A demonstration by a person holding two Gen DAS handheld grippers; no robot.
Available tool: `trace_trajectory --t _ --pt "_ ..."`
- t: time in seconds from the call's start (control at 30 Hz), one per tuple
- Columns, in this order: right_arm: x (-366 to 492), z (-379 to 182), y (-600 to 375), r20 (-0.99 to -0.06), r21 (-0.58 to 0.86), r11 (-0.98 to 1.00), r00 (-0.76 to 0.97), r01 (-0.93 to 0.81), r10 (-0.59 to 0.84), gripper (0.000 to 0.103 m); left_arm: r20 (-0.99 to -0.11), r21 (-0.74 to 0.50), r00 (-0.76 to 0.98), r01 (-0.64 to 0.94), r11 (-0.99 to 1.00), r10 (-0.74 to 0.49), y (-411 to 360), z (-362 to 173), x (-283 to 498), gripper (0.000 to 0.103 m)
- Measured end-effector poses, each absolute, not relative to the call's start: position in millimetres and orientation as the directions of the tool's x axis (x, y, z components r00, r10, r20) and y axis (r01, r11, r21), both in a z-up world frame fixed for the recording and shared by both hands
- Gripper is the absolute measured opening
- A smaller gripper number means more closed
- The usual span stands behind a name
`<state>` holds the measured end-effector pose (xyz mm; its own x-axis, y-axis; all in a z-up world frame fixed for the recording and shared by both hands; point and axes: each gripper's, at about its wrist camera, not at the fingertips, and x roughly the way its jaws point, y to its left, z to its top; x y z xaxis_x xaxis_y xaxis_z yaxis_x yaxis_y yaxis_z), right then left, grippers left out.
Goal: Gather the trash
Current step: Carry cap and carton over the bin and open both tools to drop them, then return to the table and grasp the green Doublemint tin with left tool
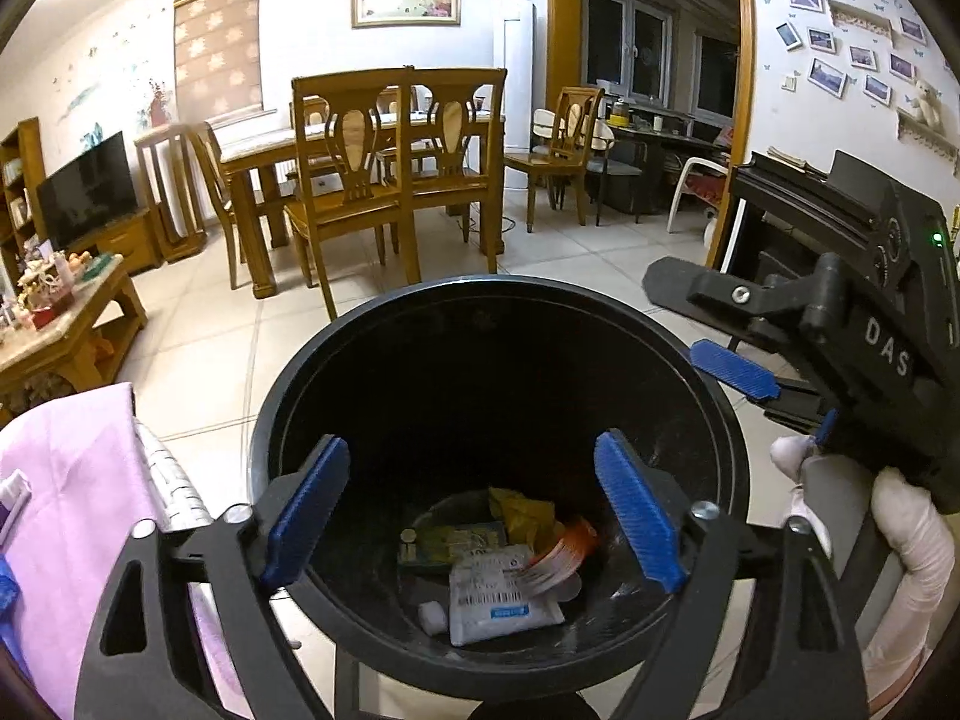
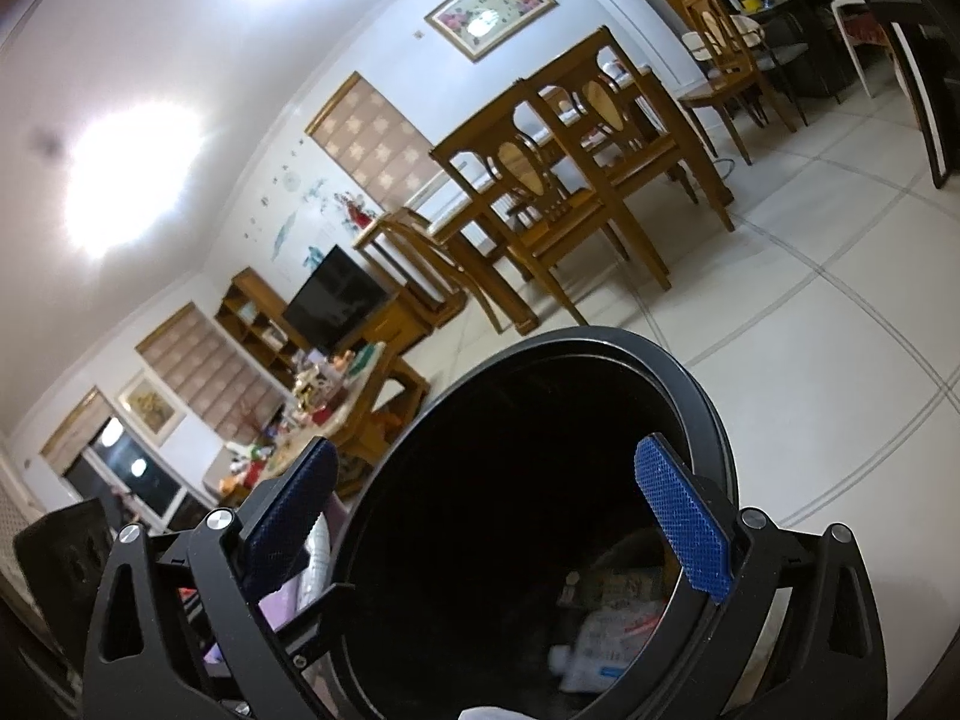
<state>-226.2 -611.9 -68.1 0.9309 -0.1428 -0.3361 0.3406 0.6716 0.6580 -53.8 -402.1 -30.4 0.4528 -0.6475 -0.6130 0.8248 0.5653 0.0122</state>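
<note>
Directly below my left gripper (image 1: 474,516) sits the black bin (image 1: 288,372), and several pieces of trash (image 1: 504,570) already lie at its bottom: a white packet, a yellow wrapper, an orange-and-white one. I'd judge the collecting well along; whether more litter remains elsewhere I cannot tell from here. My left jaws stand wide apart over the bin's mouth, holding nothing. My right gripper (image 2: 486,528) is also spread wide and empty, hovering at the bin's rim, just right of the left one.
</note>
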Motion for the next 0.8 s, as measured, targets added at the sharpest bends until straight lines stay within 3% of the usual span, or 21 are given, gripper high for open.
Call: trace_trajectory --t 0.27,0.4,0.47,0.8 --pt "-217.8 -71.2 -613.6 -0.330 0.733 0.621 0.943 0.278 -0.032 0.098 -0.604 -0.002 0.492 0.786 0.619 -0.627 -364.1 -15.3 -46.4 0.093" --pt "-219.2 -64.7 -595.7 -0.271 0.720 0.650 0.961 0.245 -0.062 0.099 -0.599 -0.018 0.545 0.723 0.690 -0.586 -318.3 -9.3 -33.0 0.093" --pt "-213.0 -61.5 -585.5 -0.253 0.731 0.657 0.968 0.184 0.010 0.099 -0.602 -0.025 0.572 0.683 0.730 -0.556 -293.9 -7.7 -23.2 0.093" --pt "-166.5 -40.2 -500.9 -0.362 0.631 0.770 0.914 0.095 0.184 0.099 -0.650 -0.002 0.704 0.373 0.928 -0.285 -147.0 -12.6 57.1 0.093"
